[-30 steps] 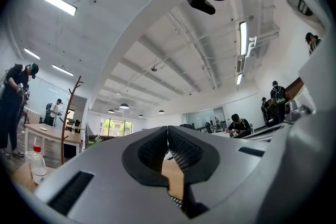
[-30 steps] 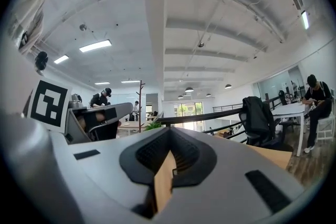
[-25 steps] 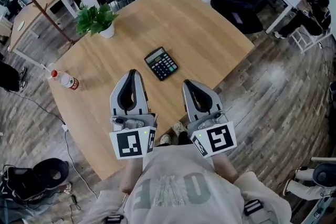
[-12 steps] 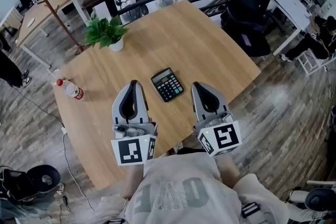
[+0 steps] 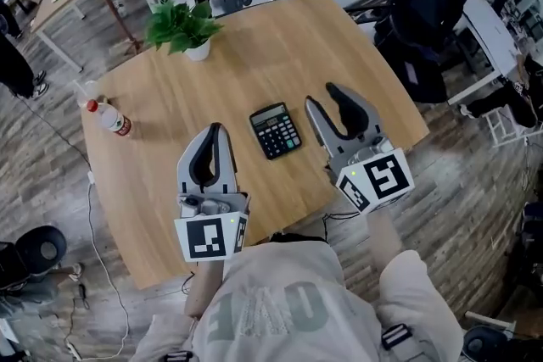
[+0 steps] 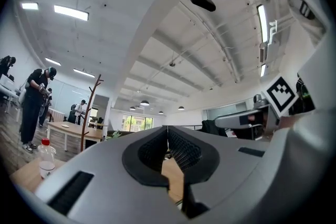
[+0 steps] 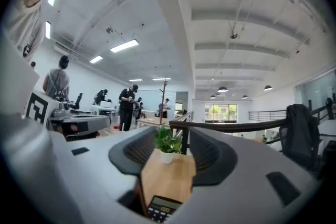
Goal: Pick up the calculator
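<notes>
Wooden tabletop (image 5: pixel 254 38) fills the head view, and the black calculator (image 5: pixel 276 130) lies flat on it, face up, right between the two grippers. From the tips of the right gripper (image 5: pixel 322 95) it sits at about 8 o'clock, near but clear of the jaws, with no contact. From the left gripper (image 5: pixel 214 129) it sits at roughly 3 o'clock, also apart.

Over to the right gripper view: the jaws have just been spreading and now stand partly apart, with nothing clamped between them. The calculator (image 7: pixel 164 209) peeks in at 6 o'clock, low in the gap, lying on the wood ahead of the pads, and the potted plant (image 7: pixel 167 144) stands further off up the same gap.

Left gripper view now: the ribbed pads meet at the tip, jaws pressed together, holding nothing.

On the table's far side the plant (image 5: pixel 182 25) stands at 11 o'clock from the calculator, and a clear bottle (image 5: pixel 109 119) with a red cap and red label lies on its side out at 9 o'clock.

As for writing: the calculator shows a grey display strip and rows of keys, print too small to read. The bottle's label is likewise illegible. Each gripper's cube (image 5: pixel 377 180) carries a black-and-white square marker.
</notes>
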`<state>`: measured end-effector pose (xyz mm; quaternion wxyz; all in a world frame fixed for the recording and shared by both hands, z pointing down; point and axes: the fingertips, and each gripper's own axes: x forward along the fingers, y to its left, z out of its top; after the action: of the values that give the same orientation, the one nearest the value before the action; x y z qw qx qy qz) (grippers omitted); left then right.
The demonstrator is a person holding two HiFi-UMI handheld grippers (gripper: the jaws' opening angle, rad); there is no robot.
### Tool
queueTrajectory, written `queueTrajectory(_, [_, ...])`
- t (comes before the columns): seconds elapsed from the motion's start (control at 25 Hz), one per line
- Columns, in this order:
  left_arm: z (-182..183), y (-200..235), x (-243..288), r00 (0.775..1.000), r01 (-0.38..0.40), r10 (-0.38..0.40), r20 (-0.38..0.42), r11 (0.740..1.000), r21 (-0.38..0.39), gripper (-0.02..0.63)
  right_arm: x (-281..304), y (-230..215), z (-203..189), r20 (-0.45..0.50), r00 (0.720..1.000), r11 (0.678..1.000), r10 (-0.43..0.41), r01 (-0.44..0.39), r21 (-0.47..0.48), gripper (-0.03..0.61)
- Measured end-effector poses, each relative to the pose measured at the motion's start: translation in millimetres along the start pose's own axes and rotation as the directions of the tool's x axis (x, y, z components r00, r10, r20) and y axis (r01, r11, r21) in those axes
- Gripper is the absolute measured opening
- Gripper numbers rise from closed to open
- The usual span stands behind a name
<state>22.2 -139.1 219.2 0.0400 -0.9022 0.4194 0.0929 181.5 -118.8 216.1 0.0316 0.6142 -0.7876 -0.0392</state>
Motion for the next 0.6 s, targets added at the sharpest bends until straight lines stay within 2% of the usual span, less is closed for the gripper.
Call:
queueTrajectory(0.04, [-2.6,0.5,0.8,1.0,-0.003,0.003,-0.006,1.0,0.0,0.008,7.6,-3.3,4.2,0.004,0.999,0.999,0.033,-0.033,0.0,0.235])
queueTrajectory(0.24, [-17.2,8.7,9.2,0.999,-0.018,0.018,-0.038,1.0,0.006,0.008,54.2,-17.6,14.8,-0.012,0.976,0.975,0.219,-0.219,-0.019,0.326])
queueTrajectory(0.32, [-25.1,12.6,10.5,0.998,-0.035,0.035,-0.058,0.999,0.002,0.008,75.7,-19.5,6.1,-0.089,0.942,0.944,0.324,-0.328,-0.029,0.33])
queueTrajectory(0.36, [-30.1,14.6,10.7,0.996,-0.046,0.046,-0.071,0.999,-0.004,0.008,86.2,-18.6,-3.2,-0.15,0.911,0.919,0.384,-0.393,-0.032,0.33])
queueTrajectory(0.4, [-35.5,16.9,11.2,0.995,-0.056,0.055,-0.084,0.998,-0.011,0.008,96.0,-16.4,-15.4,-0.222,0.868,0.887,0.444,-0.461,-0.03,0.33])
queueTrajectory(0.48, [-46.7,22.0,13.8,0.992,-0.069,0.066,-0.106,0.997,-0.02,0.008,111.7,-9.1,-46.2,-0.37,0.746,0.806,0.553,-0.592,0.009,0.329])
queueTrajectory(0.52, [-52.5,24.6,15.8,0.991,-0.073,0.069,-0.118,0.997,-0.023,0.008,117.4,-5.0,-63.4,-0.438,0.671,0.76,0.599,-0.648,0.047,0.328])
queueTrajectory(0.6, [-65.2,28.8,20.3,0.986,-0.079,0.073,-0.153,0.996,-0.03,0.008,124.7,2.2,-98.0,-0.554,0.502,0.671,0.664,-0.728,0.144,0.328])
